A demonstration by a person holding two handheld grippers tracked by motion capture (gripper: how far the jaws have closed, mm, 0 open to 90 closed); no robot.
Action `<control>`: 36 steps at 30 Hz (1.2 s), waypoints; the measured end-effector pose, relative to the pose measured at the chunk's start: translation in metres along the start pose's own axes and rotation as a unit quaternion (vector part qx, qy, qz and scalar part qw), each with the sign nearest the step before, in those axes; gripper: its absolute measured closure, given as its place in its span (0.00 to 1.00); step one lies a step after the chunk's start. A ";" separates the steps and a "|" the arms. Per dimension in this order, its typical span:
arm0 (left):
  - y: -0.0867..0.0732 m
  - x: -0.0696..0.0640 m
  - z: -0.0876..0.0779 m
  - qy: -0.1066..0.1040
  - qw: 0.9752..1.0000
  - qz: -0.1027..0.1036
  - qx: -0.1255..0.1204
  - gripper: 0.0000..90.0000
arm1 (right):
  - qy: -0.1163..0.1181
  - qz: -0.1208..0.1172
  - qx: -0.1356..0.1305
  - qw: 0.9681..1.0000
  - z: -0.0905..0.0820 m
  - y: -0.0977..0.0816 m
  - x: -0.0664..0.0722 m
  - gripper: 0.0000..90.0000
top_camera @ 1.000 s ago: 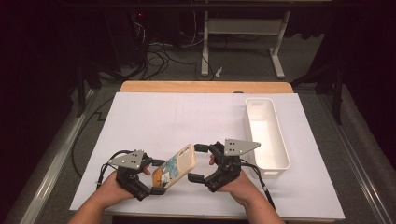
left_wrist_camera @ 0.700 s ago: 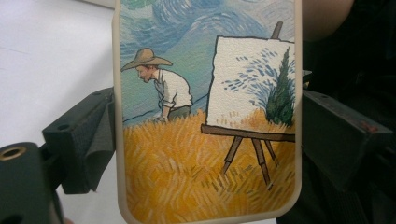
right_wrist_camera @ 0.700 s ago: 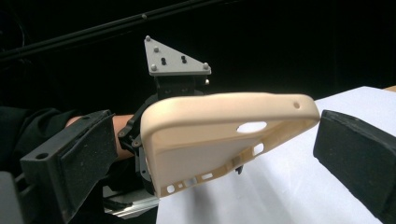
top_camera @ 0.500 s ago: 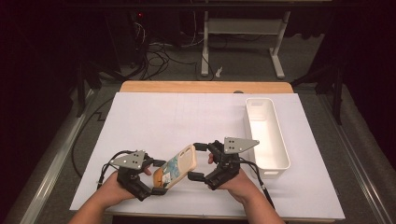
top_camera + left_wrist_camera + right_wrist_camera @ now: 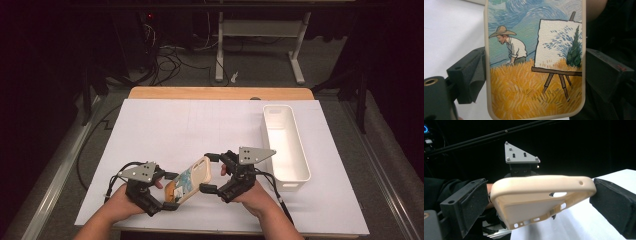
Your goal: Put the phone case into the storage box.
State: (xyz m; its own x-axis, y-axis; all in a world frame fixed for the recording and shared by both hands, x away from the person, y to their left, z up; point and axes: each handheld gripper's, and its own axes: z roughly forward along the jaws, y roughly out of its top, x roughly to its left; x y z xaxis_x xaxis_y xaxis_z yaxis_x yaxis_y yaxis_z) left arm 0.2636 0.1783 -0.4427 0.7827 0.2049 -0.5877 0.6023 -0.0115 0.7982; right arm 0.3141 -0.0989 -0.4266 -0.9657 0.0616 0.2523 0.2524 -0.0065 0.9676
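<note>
A cream phone case (image 5: 189, 180) with a painted back (a man in a straw hat, an easel, a wheat field) hangs tilted just above the white sheet near the front edge. My left gripper (image 5: 169, 191) is shut on its lower end, and in the left gripper view the pads (image 5: 475, 75) press both long edges of the phone case (image 5: 534, 62). My right gripper (image 5: 210, 173) straddles the upper end. In the right gripper view the hollow inside of the phone case (image 5: 541, 197) faces me, with one pad (image 5: 474, 202) against each side edge.
A long white bin (image 5: 295, 165) stands at the right of the white sheet (image 5: 200, 125), close to my right hand. Behind the sheet runs the table's wooden edge (image 5: 220, 93). Cables and a table frame lie on the dark floor beyond.
</note>
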 end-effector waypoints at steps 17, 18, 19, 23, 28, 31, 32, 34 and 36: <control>-0.001 -0.002 0.001 -0.008 1.000 0.002 0.003 0.13 | 0.010 -0.001 -0.004 1.000 0.001 0.000 0.001 0.09; -0.001 -0.002 0.001 -0.009 1.000 0.001 0.002 0.13 | 0.008 -0.001 -0.005 1.000 0.001 0.000 0.001 0.11; -0.001 -0.001 0.001 -0.009 1.000 0.001 0.002 0.13 | 0.008 -0.002 -0.006 1.000 0.001 0.000 0.001 0.11; -0.001 -0.001 0.001 -0.008 1.000 0.003 0.001 0.13 | 0.005 -0.003 -0.008 1.000 0.001 0.001 0.002 0.11; -0.001 -0.001 0.002 -0.007 1.000 0.005 0.001 0.13 | 0.003 -0.002 -0.008 1.000 0.001 0.001 0.003 0.12; -0.001 -0.001 0.002 -0.007 1.000 0.006 -0.001 0.13 | 0.001 -0.001 -0.010 1.000 0.001 0.001 0.003 0.12; -0.001 -0.001 0.002 -0.007 1.000 0.006 -0.003 0.13 | 0.000 -0.001 -0.010 1.000 0.001 0.001 0.003 0.12; -0.001 -0.001 0.002 -0.007 1.000 0.007 -0.004 0.13 | -0.001 0.002 -0.011 1.000 0.001 0.001 0.003 0.13; -0.001 -0.001 0.002 -0.006 1.000 0.008 -0.004 0.13 | -0.003 0.003 -0.011 1.000 0.001 0.001 0.003 0.13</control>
State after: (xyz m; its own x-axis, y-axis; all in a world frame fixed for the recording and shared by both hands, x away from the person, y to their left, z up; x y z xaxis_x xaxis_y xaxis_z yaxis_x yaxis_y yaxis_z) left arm 0.2623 0.1763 -0.4432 0.7944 0.1933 -0.5758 0.5880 -0.0071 0.8088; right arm 0.3112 -0.0978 -0.4246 -0.9639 0.0665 0.2578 0.2563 -0.0297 0.9661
